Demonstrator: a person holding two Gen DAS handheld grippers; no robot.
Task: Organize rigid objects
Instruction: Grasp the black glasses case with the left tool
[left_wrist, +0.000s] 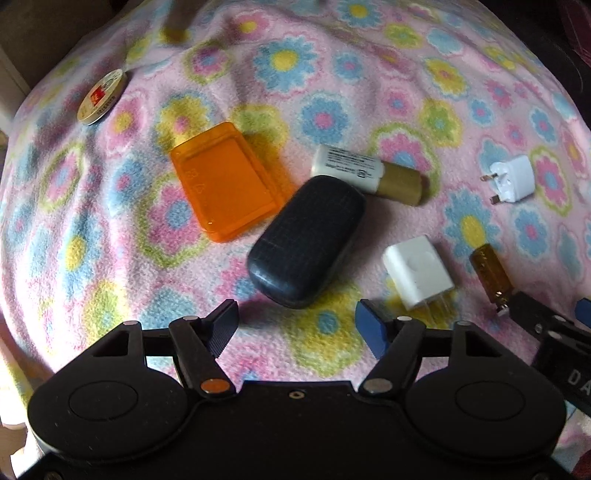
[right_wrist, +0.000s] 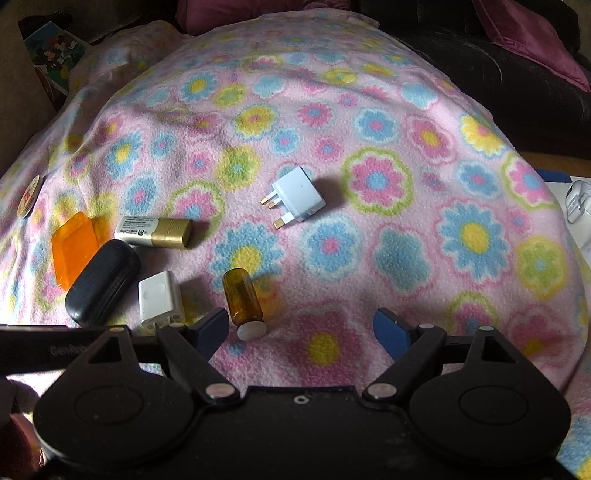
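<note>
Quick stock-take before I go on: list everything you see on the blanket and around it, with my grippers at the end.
blanket: one, pink with flowers, under everything
flat tray: one, clear orange, left of the dark case
dark case: one, black, centre, leaning on the tray's edge
white and gold box: one, behind the case
round tin: one, cream with red label, far left
three-pin plug: one, white, alone mid-blanket
square adapter: one, white, beside the case
amber bottle: one, brown with white cap, lying down
left gripper: jaws apart, nothing between
right gripper: jaws apart, bottle cap just inside its left finger
</note>
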